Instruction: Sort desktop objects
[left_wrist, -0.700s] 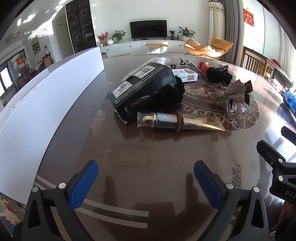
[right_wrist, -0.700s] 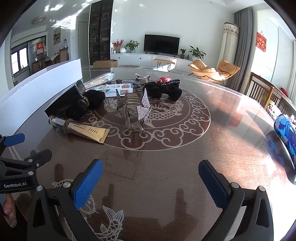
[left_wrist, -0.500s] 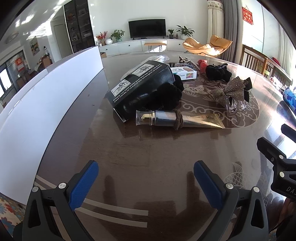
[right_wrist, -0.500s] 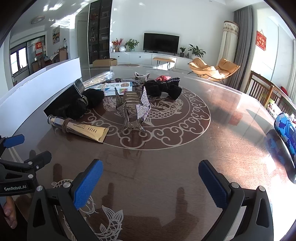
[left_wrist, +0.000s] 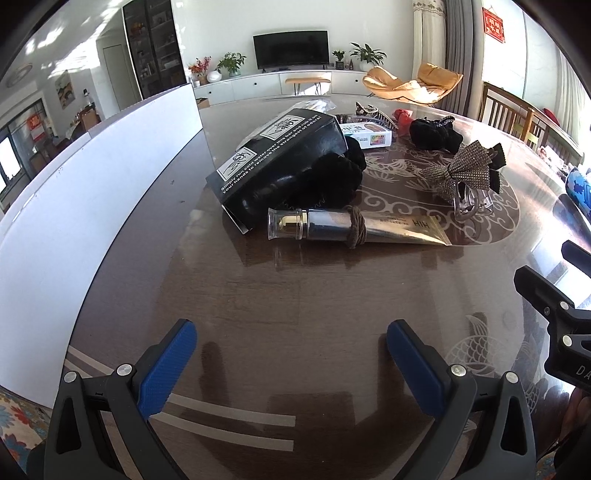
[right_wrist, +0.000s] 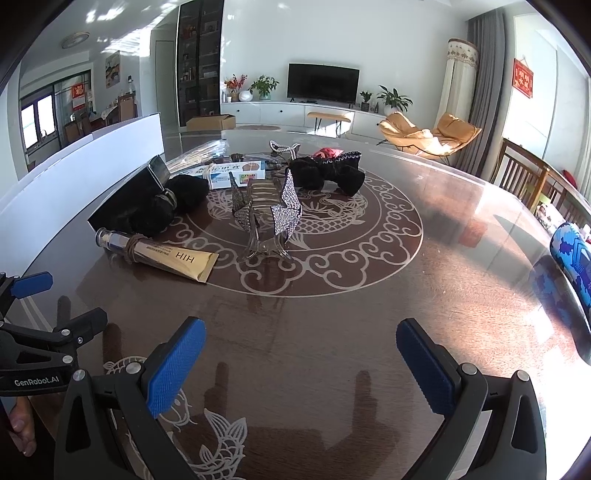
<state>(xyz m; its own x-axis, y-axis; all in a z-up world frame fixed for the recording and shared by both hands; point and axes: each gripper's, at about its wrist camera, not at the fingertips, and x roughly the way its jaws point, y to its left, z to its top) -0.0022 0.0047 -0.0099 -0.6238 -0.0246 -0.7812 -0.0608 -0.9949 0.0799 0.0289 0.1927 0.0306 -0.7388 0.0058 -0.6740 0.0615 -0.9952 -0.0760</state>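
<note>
A gold tube (left_wrist: 391, 232) with a clear cap and a brown hair tie round it lies on the dark table (left_wrist: 295, 295), just ahead of my left gripper (left_wrist: 291, 354), which is open and empty. Behind the tube sit a black box (left_wrist: 280, 158) and a black furry scrunchie (left_wrist: 332, 177). A rhinestone claw clip (right_wrist: 266, 218) stands ahead of my open, empty right gripper (right_wrist: 301, 350). Farther back lie a black bow (right_wrist: 325, 173) and a small white carton (right_wrist: 236, 173). The gold tube (right_wrist: 173, 258) shows left of the clip.
A long white board (left_wrist: 74, 206) runs along the table's left side. A blue patterned object (right_wrist: 572, 251) sits at the right edge. The left gripper (right_wrist: 40, 332) shows at the right wrist view's left edge. Wooden chairs (right_wrist: 524, 173) stand beyond the table's far right.
Both grippers have eased slightly forward toward the objects. Jaws stay wide and nothing on the table has moved.
</note>
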